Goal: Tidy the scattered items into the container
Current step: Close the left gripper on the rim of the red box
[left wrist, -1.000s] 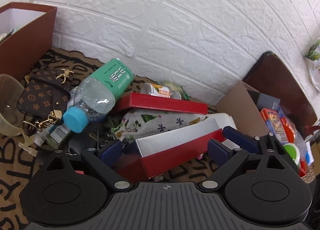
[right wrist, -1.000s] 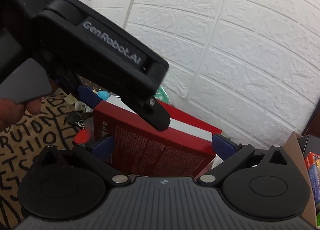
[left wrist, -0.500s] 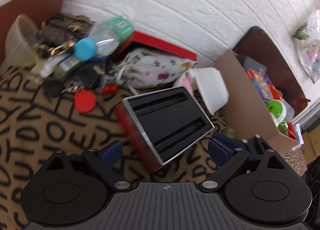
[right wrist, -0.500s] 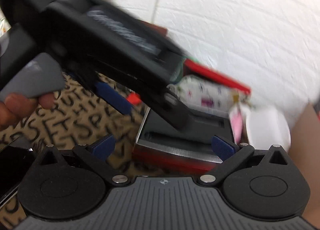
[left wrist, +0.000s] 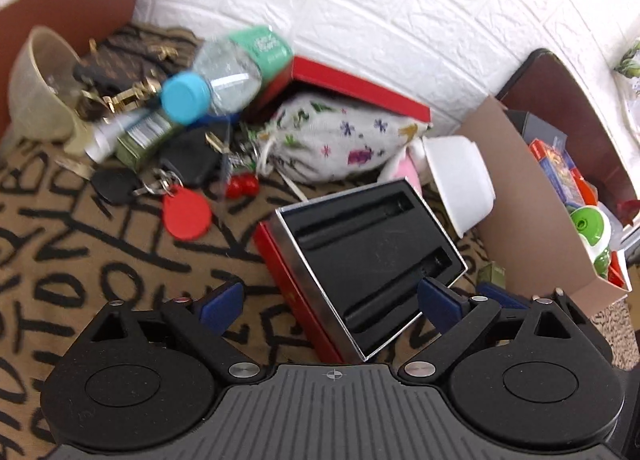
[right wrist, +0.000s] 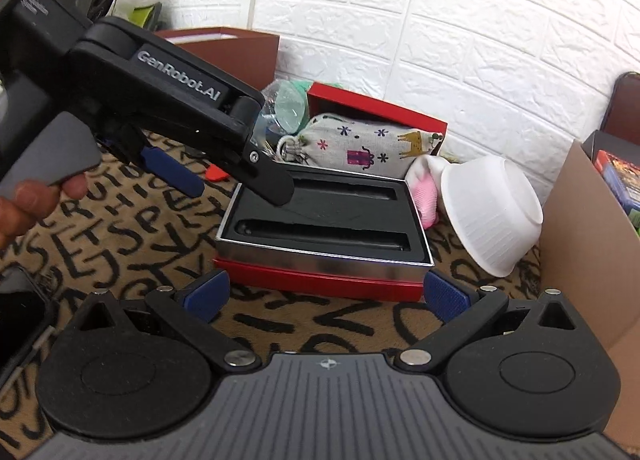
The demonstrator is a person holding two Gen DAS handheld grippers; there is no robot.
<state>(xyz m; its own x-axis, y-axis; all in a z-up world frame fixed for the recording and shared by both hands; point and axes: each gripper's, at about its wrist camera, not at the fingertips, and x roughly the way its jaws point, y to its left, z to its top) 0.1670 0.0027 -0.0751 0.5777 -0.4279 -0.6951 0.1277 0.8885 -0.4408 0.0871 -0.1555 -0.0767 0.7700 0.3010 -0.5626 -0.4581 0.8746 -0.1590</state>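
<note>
**Grippers above an open red box on a lettered cloth**

Box (left wrist: 360, 268), red-sided with a silver rim and a black foam insert cut by two long slots, lies flat on the brown cloth (left wrist: 80, 260) printed with black letters. In the left wrist view we see the left gripper (left wrist: 332, 300) poised over it, blue fingertips (left wrist: 222, 300) spread wide and touching nothing; the box's near corner sits between them. In the right wrist view the right gripper (right wrist: 326, 296) likewise has its jaws parted, one blue pad at each end of the box's near red wall, with no contact that we can make out. The left gripper's body enters that view from 10 o'clock, a person's fingers (right wrist: 28, 199) on its grey trigger.

At 12 o'clock of the box lies a white drawstring pouch (left wrist: 336, 143) with coloured figures, leaning against a red lid (left wrist: 360, 87) by the white brick wall. At 2 o'clock a white bowl (left wrist: 460, 179) rests on its side, just beside the cardboard container (left wrist: 516, 199), which holds coloured packets and a green-and-white item. At 10 o'clock we note a clear bottle (left wrist: 228, 71) with a blue cap, a red key fob (left wrist: 186, 211) with keys, a monogrammed purse (left wrist: 120, 59) and a beige bowl (left wrist: 36, 87).
</note>
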